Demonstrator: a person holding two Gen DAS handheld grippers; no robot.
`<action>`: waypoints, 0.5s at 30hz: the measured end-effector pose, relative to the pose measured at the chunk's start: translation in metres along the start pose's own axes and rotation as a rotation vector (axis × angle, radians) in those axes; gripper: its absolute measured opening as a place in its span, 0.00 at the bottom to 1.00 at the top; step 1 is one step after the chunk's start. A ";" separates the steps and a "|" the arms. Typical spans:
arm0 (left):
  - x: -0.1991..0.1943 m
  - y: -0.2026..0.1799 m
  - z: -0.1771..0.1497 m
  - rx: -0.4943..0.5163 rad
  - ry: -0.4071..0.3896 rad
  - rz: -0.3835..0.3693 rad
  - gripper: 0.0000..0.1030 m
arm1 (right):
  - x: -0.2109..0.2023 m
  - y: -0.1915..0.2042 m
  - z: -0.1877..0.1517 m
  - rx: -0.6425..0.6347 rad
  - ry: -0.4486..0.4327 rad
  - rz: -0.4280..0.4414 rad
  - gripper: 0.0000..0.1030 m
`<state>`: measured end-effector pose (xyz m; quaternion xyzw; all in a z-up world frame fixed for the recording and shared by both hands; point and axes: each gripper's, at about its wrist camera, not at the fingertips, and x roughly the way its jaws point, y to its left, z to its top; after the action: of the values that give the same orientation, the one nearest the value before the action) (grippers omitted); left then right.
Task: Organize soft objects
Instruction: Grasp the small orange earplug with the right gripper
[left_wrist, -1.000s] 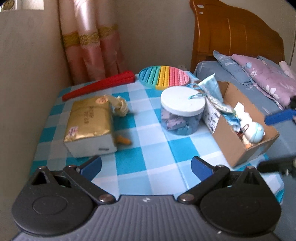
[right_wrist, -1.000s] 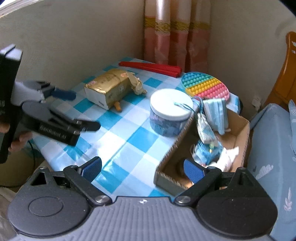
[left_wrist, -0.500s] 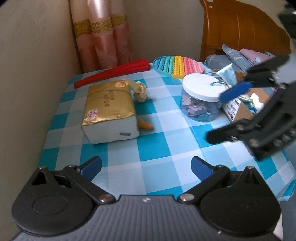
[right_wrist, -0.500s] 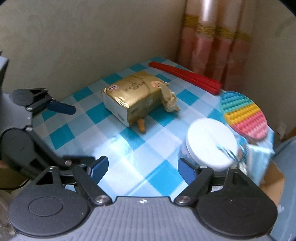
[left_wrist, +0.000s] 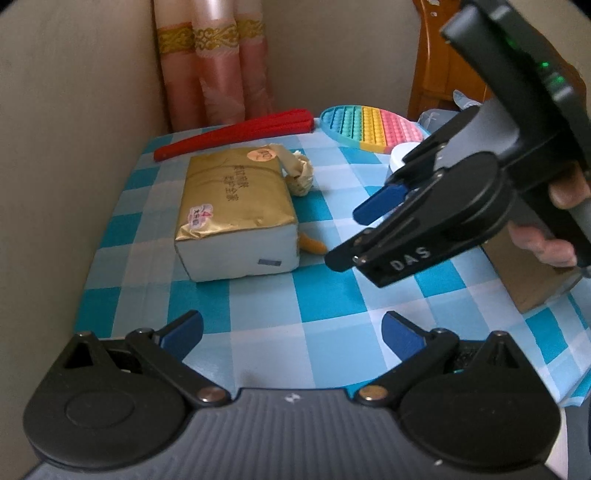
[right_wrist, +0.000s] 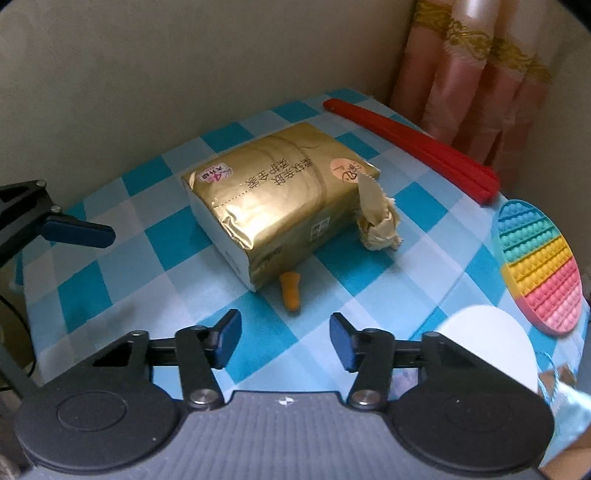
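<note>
A crinkled gold-foil tissue pack (right_wrist: 280, 206), soft and brick-shaped, lies near the table's (right_wrist: 155, 273) wall-side edge; a small orange plug (right_wrist: 290, 291) touches it. The right gripper (right_wrist: 284, 341), jaws just narrowing yet apart and empty, hangs above the plug. The left gripper (left_wrist: 291, 330) gapes wide, empty.
</note>
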<state>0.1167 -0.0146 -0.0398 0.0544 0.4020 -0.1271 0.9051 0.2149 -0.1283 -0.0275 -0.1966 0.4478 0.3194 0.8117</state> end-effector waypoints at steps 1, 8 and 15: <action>0.001 0.001 0.000 -0.002 0.003 -0.001 0.99 | 0.004 0.001 0.002 -0.004 0.003 -0.002 0.51; 0.008 0.006 -0.002 -0.014 0.015 -0.005 0.99 | 0.028 -0.003 0.012 -0.009 0.025 -0.009 0.39; 0.011 0.007 -0.001 -0.017 0.024 -0.008 0.99 | 0.043 -0.005 0.016 -0.018 0.040 -0.008 0.28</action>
<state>0.1248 -0.0096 -0.0491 0.0469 0.4140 -0.1265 0.9002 0.2451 -0.1078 -0.0552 -0.2121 0.4602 0.3161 0.8020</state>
